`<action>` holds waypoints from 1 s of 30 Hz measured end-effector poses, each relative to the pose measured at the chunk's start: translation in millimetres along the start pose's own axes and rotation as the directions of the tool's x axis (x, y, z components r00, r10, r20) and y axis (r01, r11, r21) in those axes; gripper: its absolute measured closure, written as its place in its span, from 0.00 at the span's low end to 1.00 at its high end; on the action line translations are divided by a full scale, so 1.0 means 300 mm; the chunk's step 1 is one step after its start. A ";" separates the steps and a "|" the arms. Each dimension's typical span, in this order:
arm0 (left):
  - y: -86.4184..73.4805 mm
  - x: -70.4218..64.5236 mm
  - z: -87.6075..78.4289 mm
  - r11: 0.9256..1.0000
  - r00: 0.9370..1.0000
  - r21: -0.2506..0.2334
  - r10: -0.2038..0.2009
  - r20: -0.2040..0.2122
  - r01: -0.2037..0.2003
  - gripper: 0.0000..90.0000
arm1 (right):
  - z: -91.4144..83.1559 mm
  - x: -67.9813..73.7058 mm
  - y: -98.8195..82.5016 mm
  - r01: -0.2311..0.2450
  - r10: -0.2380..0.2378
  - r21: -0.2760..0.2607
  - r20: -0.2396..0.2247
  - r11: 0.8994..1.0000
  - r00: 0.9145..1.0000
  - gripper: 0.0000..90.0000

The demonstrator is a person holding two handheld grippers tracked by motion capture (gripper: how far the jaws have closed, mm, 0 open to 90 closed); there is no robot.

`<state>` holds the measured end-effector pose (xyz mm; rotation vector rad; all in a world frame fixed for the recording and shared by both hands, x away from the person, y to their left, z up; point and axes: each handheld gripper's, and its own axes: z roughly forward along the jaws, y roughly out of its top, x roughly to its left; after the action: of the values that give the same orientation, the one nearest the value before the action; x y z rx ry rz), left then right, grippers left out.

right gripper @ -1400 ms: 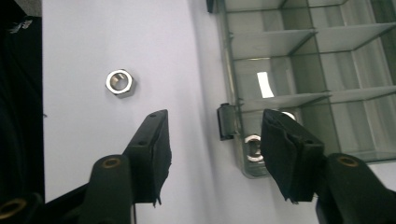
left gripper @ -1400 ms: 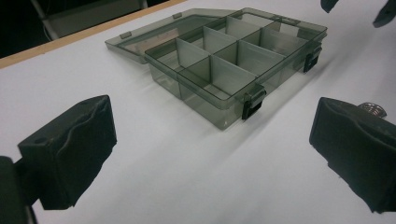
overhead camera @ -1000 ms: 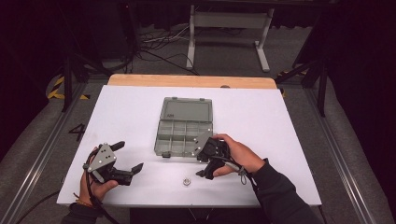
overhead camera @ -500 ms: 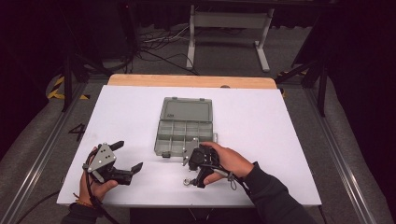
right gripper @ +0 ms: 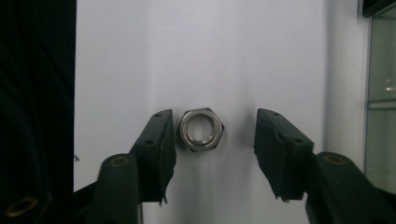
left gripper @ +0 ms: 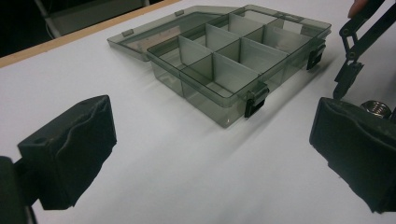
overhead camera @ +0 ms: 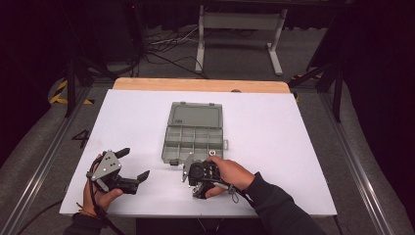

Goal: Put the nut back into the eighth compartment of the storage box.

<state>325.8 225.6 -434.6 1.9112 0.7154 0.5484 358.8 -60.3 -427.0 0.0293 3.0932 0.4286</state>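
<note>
A white table (overhead camera: pixel 274 147) is seen w/ a grey compartment box (overhead camera: pixel 195 132) at centre, lid laid open on the far side; as far as can be seen, the compartments are empty, so nothing is judged sorted yet. The left gripper (overhead camera: pixel 128 169) is held at the near left, well apart from the box, jaws wide open & empty. The right gripper (overhead camera: pixel 198 183) is pointed down at the table just near of the box's near edge, jaws open. In the right gripper view a steel hex nut (right gripper: pixel 201 129) is seen flat on the table between the jaws, touching or nearly touching one pad, w/ a gap to the other. Grasp not yet made; closing, lifting & placing in a compartment are probably what is left.
</note>
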 end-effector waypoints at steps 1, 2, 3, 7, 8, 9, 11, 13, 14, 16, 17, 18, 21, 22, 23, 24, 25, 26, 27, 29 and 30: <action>0.000 0.000 0.000 1.000 1.000 0.001 0.001 0.000 -0.001 0.01 | 0.000 0.002 0.002 0.001 -0.001 -0.007 -0.005 1.000 1.000 0.61; 0.000 0.001 0.000 1.000 1.000 0.001 0.003 -0.001 -0.003 0.01 | 0.000 0.004 0.003 0.004 -0.004 -0.005 -0.005 1.000 1.000 0.63; 0.000 0.000 0.000 1.000 1.000 0.002 0.000 0.000 0.000 0.01 | -0.001 0.004 0.003 0.007 -0.007 -0.004 -0.010 1.000 1.000 0.66; 0.000 0.001 0.001 1.000 1.000 0.005 0.002 -0.001 -0.002 0.01 | -0.004 0.005 0.005 0.019 -0.019 0.001 -0.012 1.000 1.000 0.75; 0.000 0.000 0.002 1.000 1.000 0.008 0.001 -0.001 -0.001 0.01 | -0.004 0.006 0.006 0.020 -0.019 0.002 -0.012 1.000 1.000 0.75; 0.000 0.000 0.002 1.000 1.000 0.008 0.000 -0.001 0.000 0.01 | -0.004 0.006 0.006 0.022 -0.022 0.002 -0.011 1.000 1.000 0.76; 0.000 0.000 0.002 1.000 1.000 0.005 0.001 -0.002 -0.001 0.01 | -0.005 0.006 0.005 0.029 -0.029 0.001 -0.014 1.000 0.999 0.78; -0.001 0.001 0.003 1.000 1.000 0.006 -0.002 0.000 0.002 0.01 | -0.006 0.007 0.003 0.025 -0.025 0.002 -0.010 1.000 1.000 0.78; -0.001 0.001 0.003 1.000 1.000 0.006 -0.002 -0.001 0.002 0.01 | -0.007 0.007 0.001 0.022 -0.022 0.007 -0.011 1.000 1.000 0.78; -0.001 0.002 0.003 1.000 1.000 0.004 -0.002 -0.002 0.002 0.01 | -0.008 0.007 0.000 0.021 -0.021 0.008 -0.006 1.000 1.000 0.78; -0.001 0.001 0.003 1.000 1.000 0.006 -0.005 -0.001 0.005 0.01 | -0.014 0.004 -0.003 0.020 -0.020 0.007 -0.002 1.000 1.000 0.78; -0.001 0.001 0.003 1.000 1.000 0.006 -0.005 -0.001 0.005 0.01 | -0.019 0.002 -0.004 0.024 -0.024 0.008 -0.001 1.000 1.000 0.78; -0.001 0.000 0.003 1.000 1.000 0.006 -0.004 0.001 0.004 0.01 | -0.027 -0.002 -0.008 0.024 -0.024 -0.002 0.009 1.000 1.000 0.78; -0.001 0.000 0.004 1.000 1.000 0.006 -0.005 0.001 0.005 0.01 | -0.033 -0.004 -0.010 0.024 -0.024 -0.001 0.011 1.000 1.000 0.78; -0.001 0.000 0.004 1.000 1.000 0.007 -0.005 0.001 0.005 0.01 | -0.039 -0.007 -0.012 0.025 -0.025 0.002 0.013 1.000 1.000 0.78; -0.001 0.000 0.004 1.000 1.000 0.007 -0.004 0.002 0.004 0.01 | -0.045 -0.011 -0.015 0.023 -0.023 0.000 0.017 1.000 1.000 0.78; -0.001 0.000 0.004 1.000 1.000 0.007 -0.004 0.003 0.004 0.01 | -0.051 -0.013 -0.017 0.016 -0.016 -0.006 0.022 1.000 1.000 0.78; -0.001 0.000 0.003 1.000 1.000 0.006 -0.004 0.003 0.004 0.01 | -0.060 -0.017 -0.021 0.014 -0.014 -0.009 0.025 1.000 1.000 0.78; -0.001 0.000 0.004 1.000 1.000 0.007 -0.004 0.002 0.004 0.01 | -0.067 -0.022 -0.024 0.011 -0.010 -0.013 0.029 1.000 1.000 0.78; -0.001 0.000 0.004 1.000 1.000 0.007 -0.004 0.004 0.004 0.01 | -0.081 -0.030 -0.029 0.007 -0.006 -0.015 0.037 1.000 0.999 0.78; -0.001 0.000 0.005 1.000 1.000 0.009 -0.004 0.003 0.004 0.01 | -0.089 -0.035 -0.032 0.004 -0.003 -0.019 0.042 1.000 0.999 0.78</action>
<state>326.7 224.9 -435.5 1.9178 0.7206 0.5404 368.8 -77.1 -403.8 0.0326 3.0478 0.4506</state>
